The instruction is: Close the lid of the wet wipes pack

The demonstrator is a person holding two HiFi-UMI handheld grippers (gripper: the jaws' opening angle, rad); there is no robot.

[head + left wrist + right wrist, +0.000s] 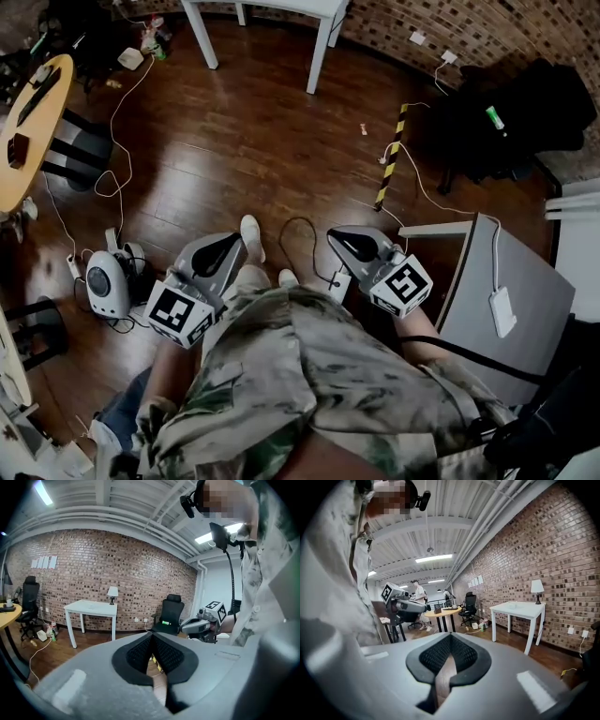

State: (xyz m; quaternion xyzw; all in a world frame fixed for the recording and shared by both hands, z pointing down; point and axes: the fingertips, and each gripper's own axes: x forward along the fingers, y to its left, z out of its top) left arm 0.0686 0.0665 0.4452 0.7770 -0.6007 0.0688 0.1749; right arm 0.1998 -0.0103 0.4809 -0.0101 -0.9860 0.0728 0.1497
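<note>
No wet wipes pack shows in any view. In the head view my left gripper [225,246] and right gripper [345,240] are held close to the body, above a wooden floor, pointing forward. Both are shut with nothing between their pads. The left gripper view looks along the shut left gripper [152,637] toward a brick wall, with the right gripper [199,624] to its right. In the right gripper view the right gripper [450,637] is shut too, and the left gripper [410,605] appears at the left.
A white table [281,9] stands ahead by the brick wall. A round wooden table [28,122] is at the left and a grey desk [525,309] at the right. Cables, a white device [105,284] and a yellow-black strip [391,155] lie on the floor. A black chair [169,613] stands by the wall.
</note>
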